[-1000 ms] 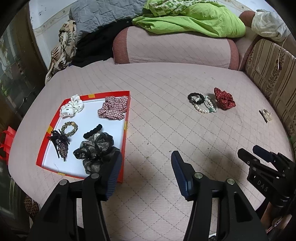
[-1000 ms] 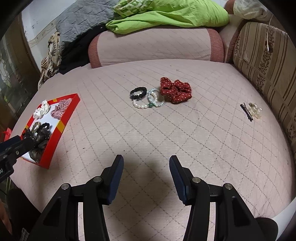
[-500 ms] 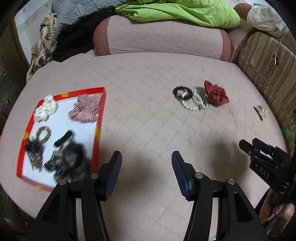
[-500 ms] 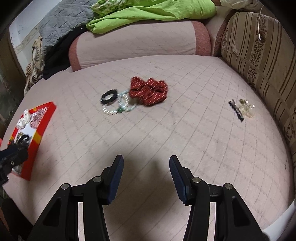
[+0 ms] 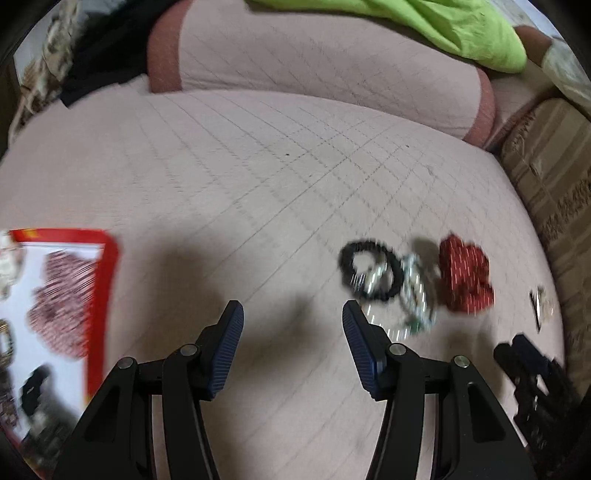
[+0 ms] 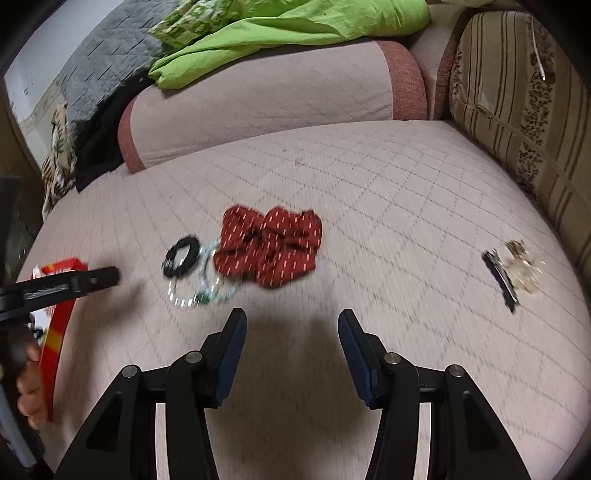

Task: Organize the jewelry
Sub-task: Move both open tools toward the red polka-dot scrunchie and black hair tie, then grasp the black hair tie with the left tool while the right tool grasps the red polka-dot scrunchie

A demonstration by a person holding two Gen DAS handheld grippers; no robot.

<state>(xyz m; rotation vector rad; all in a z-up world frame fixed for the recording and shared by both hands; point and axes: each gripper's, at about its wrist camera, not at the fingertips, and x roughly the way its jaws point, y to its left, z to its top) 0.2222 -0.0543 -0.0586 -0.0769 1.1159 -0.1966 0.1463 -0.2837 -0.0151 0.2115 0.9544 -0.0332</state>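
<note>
A red dotted scrunchie (image 6: 269, 251) lies mid-bed, also in the left wrist view (image 5: 465, 277). Left of it lie a black hair tie (image 6: 181, 257) (image 5: 369, 271) and bead bracelets (image 6: 205, 288) (image 5: 413, 295). A black clip with a clear hair clip (image 6: 515, 271) lies at the right. The red-rimmed tray (image 5: 99, 306) holds a plaid scrunchie (image 5: 61, 291) and dark hair pieces. My left gripper (image 5: 291, 321) is open and empty, left of the black tie. My right gripper (image 6: 291, 328) is open and empty, just before the red scrunchie.
A pink bolster (image 6: 258, 107) with a green blanket (image 6: 288, 29) lies at the back. A striped cushion (image 6: 517, 92) borders the right side. Grey and dark cloths (image 6: 99, 85) are piled at the back left. The left gripper shows at the right view's left edge (image 6: 66, 286).
Both grippers have moved forward and closer to the cluster of hair tie, bracelets and red scrunchie. The tray has slid to the left edge of the left wrist view. Both stay open.
</note>
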